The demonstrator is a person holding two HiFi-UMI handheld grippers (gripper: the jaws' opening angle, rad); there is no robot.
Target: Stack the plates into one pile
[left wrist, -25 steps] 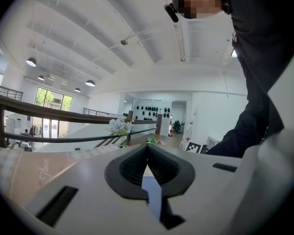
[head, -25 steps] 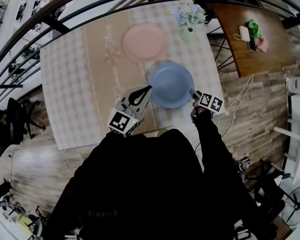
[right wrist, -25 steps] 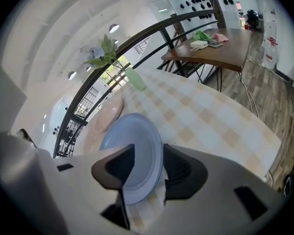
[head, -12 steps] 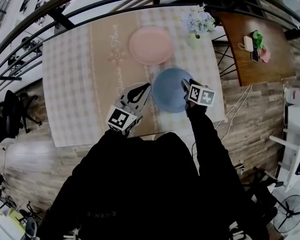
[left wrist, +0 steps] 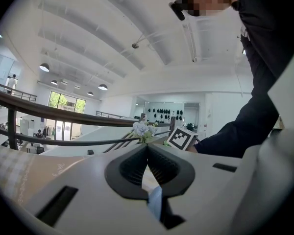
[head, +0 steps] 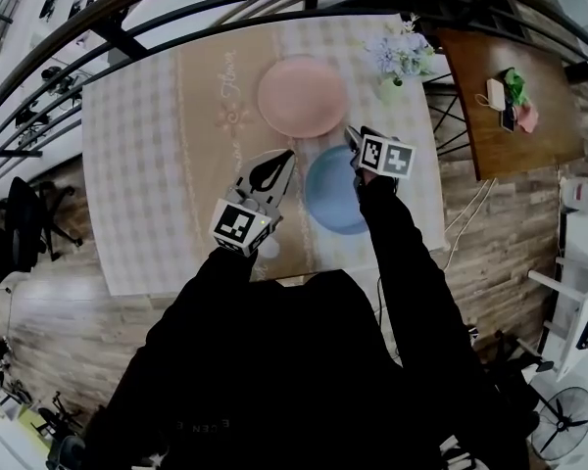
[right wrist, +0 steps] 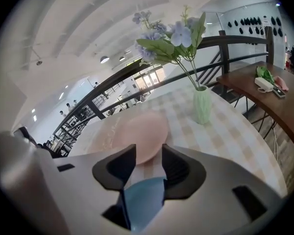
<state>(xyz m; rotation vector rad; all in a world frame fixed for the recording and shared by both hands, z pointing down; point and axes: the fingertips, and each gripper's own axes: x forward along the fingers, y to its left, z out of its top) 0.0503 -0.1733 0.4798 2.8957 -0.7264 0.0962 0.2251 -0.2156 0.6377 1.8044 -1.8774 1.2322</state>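
My right gripper [right wrist: 148, 151] hangs over the far rim of the blue plate [head: 331, 196]. Its jaws are apart but closing, and the rim shows in the gap with no pad pressing on it. My left gripper [left wrist: 147, 147] is clenched on nothing just beside that plate, which lies on the checked tablecloth [head: 137, 164] near the pink plate [head: 302, 96].

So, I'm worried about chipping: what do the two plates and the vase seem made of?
Blue plate: smooth, matte, even colour; ceramic or melamine, can't tell. Pink plate: same look. Vase: pale green, vertical ribs; probably ceramic or glass.
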